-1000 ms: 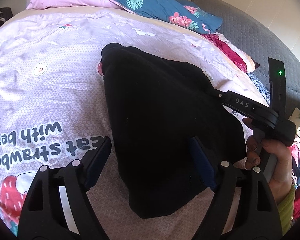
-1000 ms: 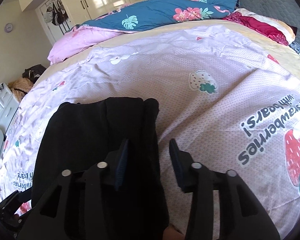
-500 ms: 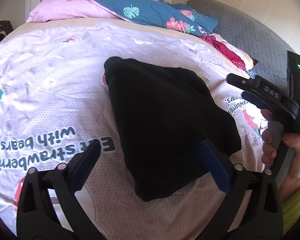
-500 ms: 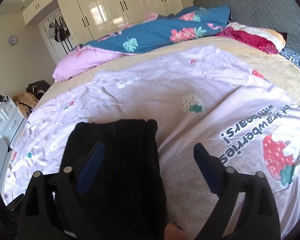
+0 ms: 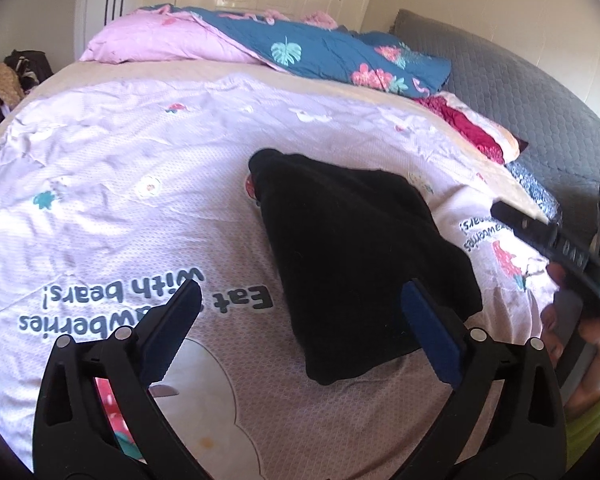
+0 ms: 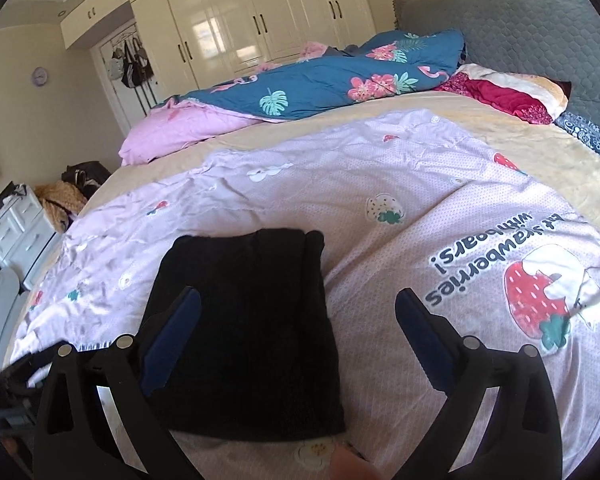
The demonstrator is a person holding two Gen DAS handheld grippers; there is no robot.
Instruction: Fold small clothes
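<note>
On the lilac strawberry-print sheet, in the left wrist view, the folded black garment lies flat as a compact wedge, just right of the printed words "Eat strawberries with bears!". The left hand-held gripper hangs above the garment's near edge with its jaws spread wide and nothing between the pads; they have just been opening. A second ago its right pad sat over the black cloth; now it only overlaps the garment's near right corner, and more bare sheet shows below the garment. To the right of the garment, the right hand grips the handle of its own tool, which a second ago reached in over the cloth and now sits clear of it.

In the right wrist view, the folded black garment lies as a neat rectangle on the sheet, left of the strawberry print. The right hand-held gripper has its jaws wide apart, empty, having just been opening from a narrow gap. The garment now looks smaller and lower, with more of the bed beyond it.
</note>
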